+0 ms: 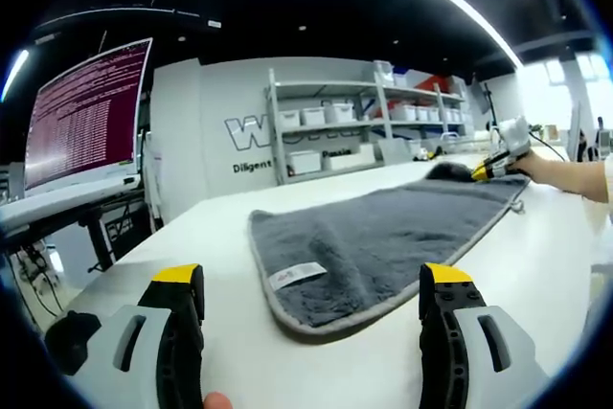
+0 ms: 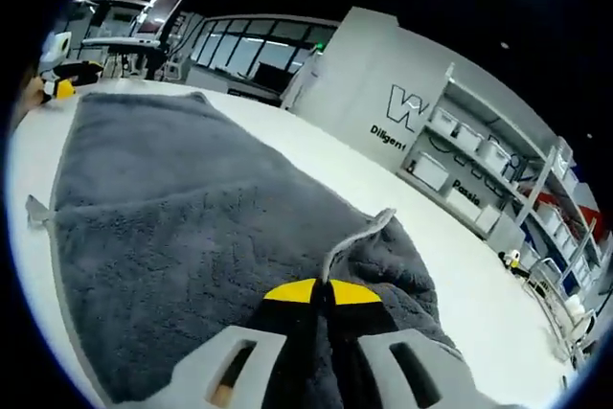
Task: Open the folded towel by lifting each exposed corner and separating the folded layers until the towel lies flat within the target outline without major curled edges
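Towel (image 2: 192, 208) pinched in right gripper (image 2: 322, 292); left gripper (image 1: 313, 296) gapes, label (image 1: 295, 276) visible

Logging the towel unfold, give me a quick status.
Left gripper open, off the towel. Right gripper shut on a towel edge, fold lifted. Towel mostly spread on the white table. Nothing in the way.

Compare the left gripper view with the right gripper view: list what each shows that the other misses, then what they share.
Left gripper view alone: a white label sewn on the towel, a monitor with text, and its own open left gripper short of the near hem. Right gripper view alone: the right gripper shut on a raised towel corner, and a row of windows. Both: the grey towel on the white table, and the shelving.
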